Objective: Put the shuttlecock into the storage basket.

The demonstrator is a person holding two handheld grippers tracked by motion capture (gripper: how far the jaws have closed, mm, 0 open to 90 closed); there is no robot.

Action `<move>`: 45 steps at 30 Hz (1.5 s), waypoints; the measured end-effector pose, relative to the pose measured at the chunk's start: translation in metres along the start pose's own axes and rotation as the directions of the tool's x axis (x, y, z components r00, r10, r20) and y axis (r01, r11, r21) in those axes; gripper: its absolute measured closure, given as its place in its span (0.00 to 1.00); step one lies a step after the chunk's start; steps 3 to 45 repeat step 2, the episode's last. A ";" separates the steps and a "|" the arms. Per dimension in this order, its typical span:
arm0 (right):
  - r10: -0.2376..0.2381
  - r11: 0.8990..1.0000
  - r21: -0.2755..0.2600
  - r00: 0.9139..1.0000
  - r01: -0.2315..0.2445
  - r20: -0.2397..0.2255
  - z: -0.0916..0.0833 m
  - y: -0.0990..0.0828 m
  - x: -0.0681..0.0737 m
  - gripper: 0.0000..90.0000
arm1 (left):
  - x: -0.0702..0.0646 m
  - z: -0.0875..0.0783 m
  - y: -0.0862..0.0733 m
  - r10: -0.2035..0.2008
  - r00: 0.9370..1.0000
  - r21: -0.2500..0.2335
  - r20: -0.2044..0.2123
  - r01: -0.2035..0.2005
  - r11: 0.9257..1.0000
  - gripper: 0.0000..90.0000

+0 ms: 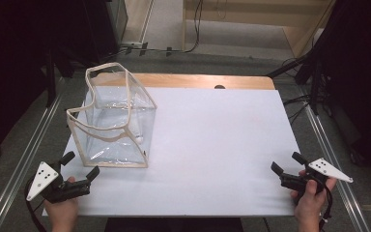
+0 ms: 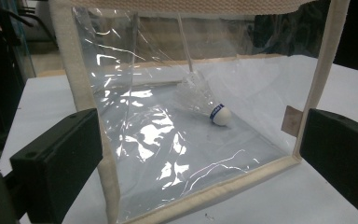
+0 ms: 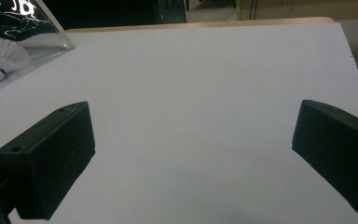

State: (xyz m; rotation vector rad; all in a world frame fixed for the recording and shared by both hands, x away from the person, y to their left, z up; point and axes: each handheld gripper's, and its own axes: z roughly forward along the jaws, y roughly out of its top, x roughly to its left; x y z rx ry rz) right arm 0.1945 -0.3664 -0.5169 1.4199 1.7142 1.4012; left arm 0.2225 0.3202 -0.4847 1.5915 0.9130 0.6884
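While both grippers rest at the near edge of the white table [image 1: 212, 145], a clear plastic bag [image 1: 118, 123] with beige fabric trim stands upright on the table's left side. Inside it, a white shuttlecock [image 2: 204, 100] lies on the bag's floor, its cork tip banded in blue. At near left, just beside the bag's near corner, the left gripper [image 1: 79, 166] is held with its jaws spread apart and empty. At near right, well apart from the bag, the right gripper [image 1: 286, 164] is likewise spread wide, holding nothing.
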 end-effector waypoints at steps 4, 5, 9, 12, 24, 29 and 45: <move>0.001 1.000 0.001 1.000 -0.001 -0.002 0.000 0.000 0.000 0.00 | 0.000 0.000 0.000 0.002 1.000 0.001 0.000 -0.002 1.000 0.00; 0.001 1.000 0.001 1.000 -0.001 -0.002 0.000 0.000 0.000 0.00 | 0.000 0.000 0.000 0.002 1.000 0.001 0.000 -0.002 1.000 0.00; 0.001 1.000 0.001 1.000 -0.001 -0.002 0.000 0.000 0.000 0.00 | 0.000 0.000 0.000 0.002 1.000 0.001 0.000 -0.002 1.000 0.00; 0.001 1.000 0.001 1.000 -0.001 -0.002 0.000 0.000 0.000 0.00 | 0.000 0.000 0.000 0.002 1.000 0.001 0.000 -0.002 1.000 0.00; 0.001 1.000 0.001 1.000 -0.001 -0.002 0.000 0.000 0.000 0.00 | 0.000 0.000 0.000 0.002 1.000 0.001 0.000 -0.002 1.000 0.00; 0.001 1.000 0.001 1.000 -0.001 -0.002 0.000 0.000 0.000 0.00 | 0.000 0.000 0.000 0.002 1.000 0.001 0.000 -0.002 1.000 0.00; 0.001 1.000 0.001 1.000 -0.001 -0.002 0.000 0.000 0.000 0.00 | 0.000 0.000 0.000 0.002 1.000 0.001 0.000 -0.002 1.000 0.00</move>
